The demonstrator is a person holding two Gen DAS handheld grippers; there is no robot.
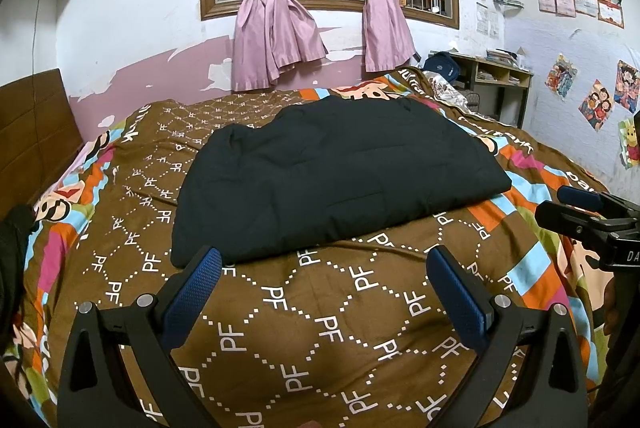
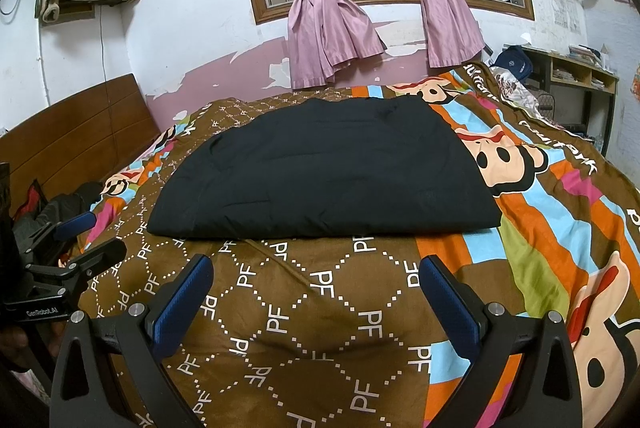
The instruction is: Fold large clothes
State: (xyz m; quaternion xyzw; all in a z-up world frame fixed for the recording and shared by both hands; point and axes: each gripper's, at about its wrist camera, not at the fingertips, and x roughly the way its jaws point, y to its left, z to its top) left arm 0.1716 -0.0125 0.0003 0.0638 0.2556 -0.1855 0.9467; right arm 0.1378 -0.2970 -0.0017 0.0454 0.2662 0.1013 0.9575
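A dark folded garment (image 1: 332, 172) lies flat on the patterned bedspread (image 1: 320, 328), a tidy rectangle with its near edge toward me; the right wrist view has it (image 2: 324, 168) at the bed's middle. My left gripper (image 1: 324, 268) hovers just short of the garment's near edge, open, its blue pads empty. My right gripper (image 2: 316, 276) is also open and empty, a little back from the same edge. Each gripper shows at the other view's side: the right one (image 1: 576, 204) at the right edge, the left one (image 2: 92, 232) at the left.
A wooden headboard (image 2: 76, 132) stands at the left, with dark clothes (image 2: 60, 204) heaped beside it. Pink curtains (image 1: 320, 0) hang at the window behind the bed. A desk with shelves (image 2: 576, 76) stands at the far right.
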